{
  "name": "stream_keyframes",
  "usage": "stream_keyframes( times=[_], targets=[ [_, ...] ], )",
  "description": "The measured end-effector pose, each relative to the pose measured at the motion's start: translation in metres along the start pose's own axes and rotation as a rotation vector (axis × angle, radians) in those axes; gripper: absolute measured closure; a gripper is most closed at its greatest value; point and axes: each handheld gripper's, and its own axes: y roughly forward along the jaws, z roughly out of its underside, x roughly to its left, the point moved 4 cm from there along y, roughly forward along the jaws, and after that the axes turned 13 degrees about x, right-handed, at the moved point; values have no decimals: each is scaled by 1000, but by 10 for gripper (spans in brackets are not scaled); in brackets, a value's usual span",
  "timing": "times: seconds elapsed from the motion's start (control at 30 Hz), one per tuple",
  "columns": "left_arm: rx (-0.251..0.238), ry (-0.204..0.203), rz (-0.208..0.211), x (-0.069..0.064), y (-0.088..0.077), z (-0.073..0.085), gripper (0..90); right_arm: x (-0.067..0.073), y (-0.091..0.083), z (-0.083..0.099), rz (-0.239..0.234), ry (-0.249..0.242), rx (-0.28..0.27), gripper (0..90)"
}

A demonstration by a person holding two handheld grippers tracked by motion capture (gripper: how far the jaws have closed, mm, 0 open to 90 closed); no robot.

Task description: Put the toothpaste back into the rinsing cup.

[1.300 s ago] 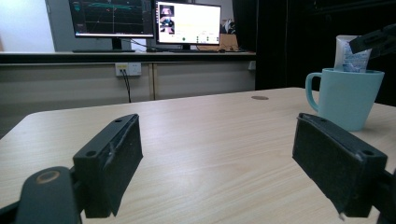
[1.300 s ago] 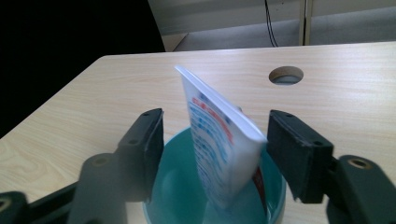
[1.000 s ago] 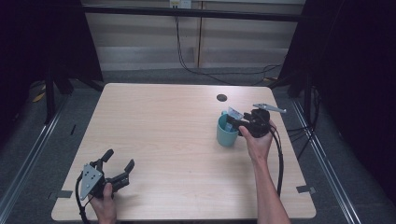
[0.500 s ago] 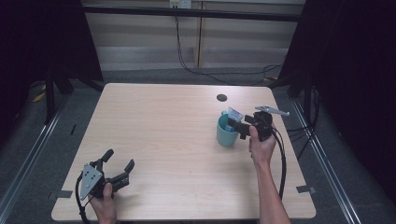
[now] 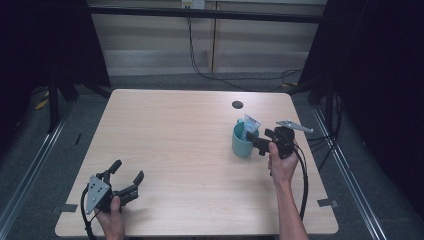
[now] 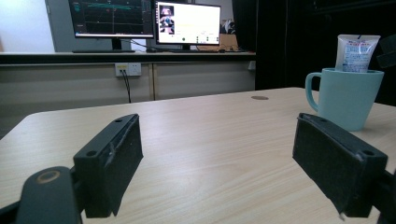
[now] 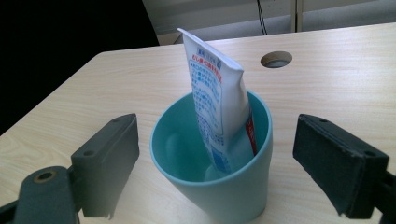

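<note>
Notably, the teal mug [image 5: 243, 141] stood upright on the wooden table [image 5: 180, 145], on the person's right side of it, a little nearer the person than the round hole [image 5: 237, 104] in the tabletop. A white tube [image 7: 219, 102] with blue and red print stood inside the mug, leaning against the inner wall, its crimped flat end rising above the rim.

The right gripper [image 5: 256, 142] was held just beside the mug, on the side away from the table's middle, and pointed at it. Its jaws were spread wide, one to either side of the mug in the right gripper view, both apart from the mug wall and holding nothing.

The left gripper [image 5: 125, 176] lay well apart from the mug, by the near edge of the table on the person's left. Its jaws were likewise spread wide with only bare tabletop between them. From the left gripper view the mug [image 6: 344, 97] showed with its handle turned toward the table's middle, the tube [image 6: 354, 52] projecting above the rim.
</note>
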Motion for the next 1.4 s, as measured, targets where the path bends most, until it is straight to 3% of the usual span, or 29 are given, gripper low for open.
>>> stream_keyframes(
  times=[0.63, 0.77, 0.87, 1.17, 1.4],
  targets=[
    [0, 0, 0, 0, 0, 0, 158, 3, -6, 33, 55, -24, 0, 141],
    [0, 0, 0, 0, 0, 0, 158, 3, -7, 41, 49, -9, -4, 141],
    [0, 0, 0, 0, 0, 0, 158, 3, -7, 50, 70, -6, 2, 141],
    [-1, 2, -2, 0, 0, 0, 158, 5, -8, 73, 49, 6, -20, 142],
    [-1, 2, -2, 0, 0, 0, 158, 10, -7, 89, 54, -13, -26, 142]
  ],
)
